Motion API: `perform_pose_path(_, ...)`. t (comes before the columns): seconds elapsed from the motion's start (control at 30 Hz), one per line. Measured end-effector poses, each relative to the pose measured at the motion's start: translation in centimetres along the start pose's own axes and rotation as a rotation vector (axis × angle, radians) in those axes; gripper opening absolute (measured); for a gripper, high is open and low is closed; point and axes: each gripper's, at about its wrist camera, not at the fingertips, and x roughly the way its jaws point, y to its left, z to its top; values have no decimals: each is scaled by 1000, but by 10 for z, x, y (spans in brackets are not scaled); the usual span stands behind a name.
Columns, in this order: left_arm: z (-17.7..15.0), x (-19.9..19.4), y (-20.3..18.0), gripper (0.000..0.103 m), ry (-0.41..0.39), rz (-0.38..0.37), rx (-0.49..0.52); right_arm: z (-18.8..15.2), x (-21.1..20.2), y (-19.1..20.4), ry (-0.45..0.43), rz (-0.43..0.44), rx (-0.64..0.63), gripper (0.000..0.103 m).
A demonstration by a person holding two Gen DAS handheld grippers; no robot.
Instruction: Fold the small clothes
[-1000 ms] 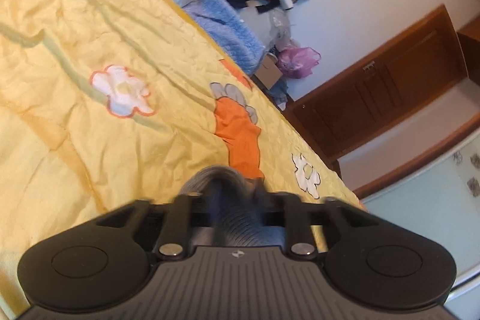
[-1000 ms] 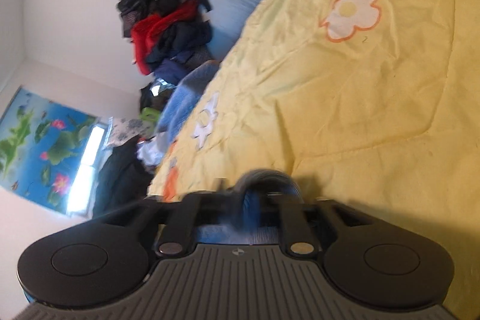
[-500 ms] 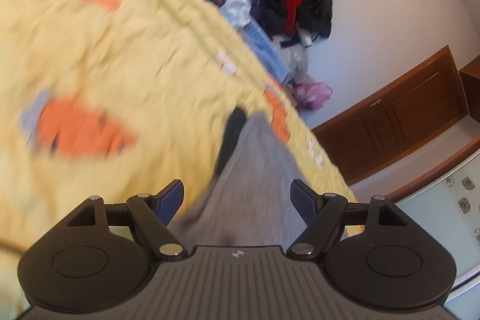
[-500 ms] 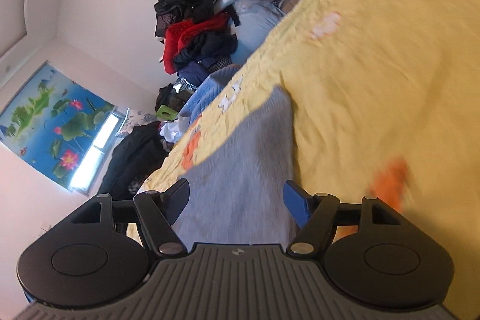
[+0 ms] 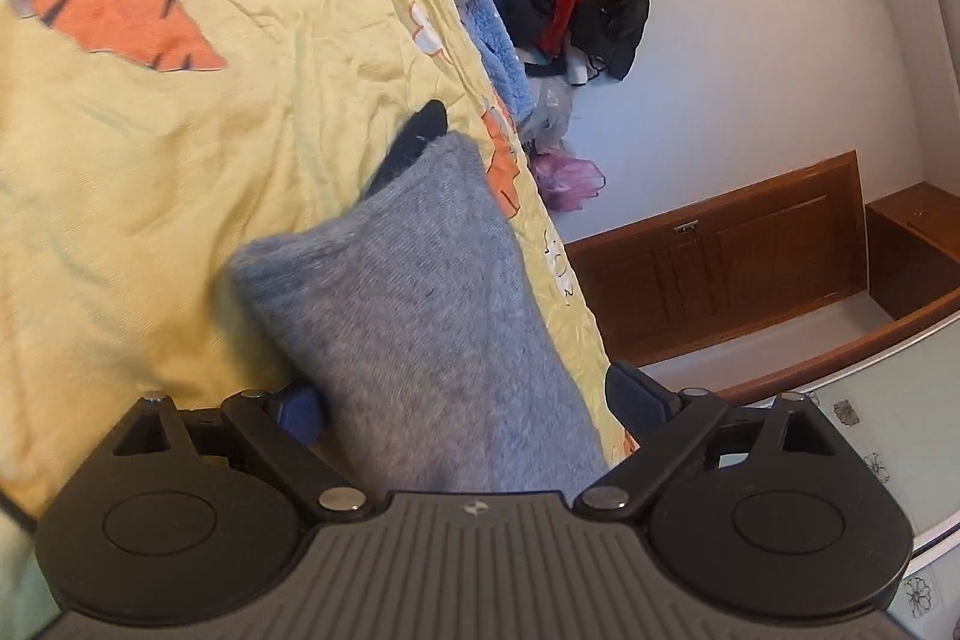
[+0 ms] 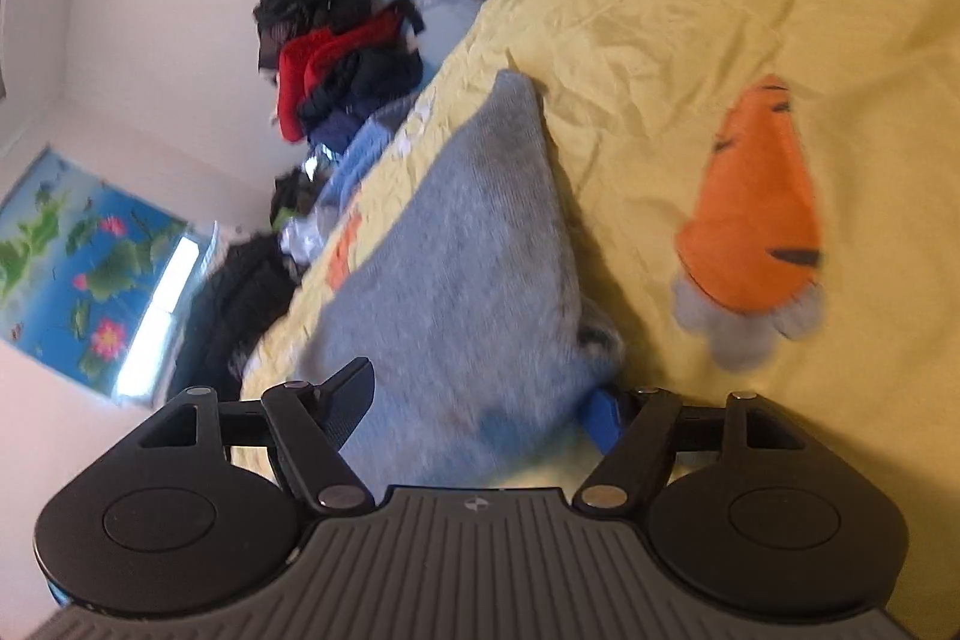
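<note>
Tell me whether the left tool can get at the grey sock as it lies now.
Probably yes. The left tool has just opened its jaws wide, and the grey sock lies flat on the yellow bedspread right between its fingers, with nothing on top of it or in front of it.

A grey knitted garment lies flat on the yellow carrot-print bedsheet, its fuzzy cloth tapering toward the far end, where a black part pokes out.
</note>
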Motion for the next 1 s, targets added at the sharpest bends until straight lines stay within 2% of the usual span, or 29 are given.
perform_pose_path(0.03,1,4,-2,93,-1,10,5,2,7,2,-7,-2,7,71)
perform_pose_path(0.07,1,8,-4,83,-3,24,7,3,12,4,-14,-10,11,69)
perform_pose_path(0.1,1,12,-4,50,8,42,9,4,18,5,-11,-14,5,67)
perform_pose_path(0.13,1,18,-2,31,37,76,10,5,24,7,-5,-30,2,53)
perform_pose_path(0.17,0,24,2,11,63,116,2,4,29,6,8,-41,3,26)
perform_pose_path(0.2,-1,27,8,10,72,146,-6,2,32,2,30,-43,6,14)
perform_pose_path(0.37,-6,15,2,5,37,164,58,4,30,6,23,-42,-31,15)
perform_pose_path(0.6,-16,-46,-27,4,51,75,151,20,-27,39,24,58,-130,15)
perform_pose_path(0.73,-36,-95,-15,4,99,61,186,1,-75,34,82,80,-166,15)
perform_pose_path(0.83,-56,-117,9,5,155,111,233,-26,-104,9,147,63,-123,15)
perform_pose_path(0.9,-64,-124,25,5,199,146,248,-45,-112,-7,175,-1,-131,20)
perform_pose_path(1.0,-64,-142,30,7,157,193,298,-52,-126,-26,144,-54,-89,43)
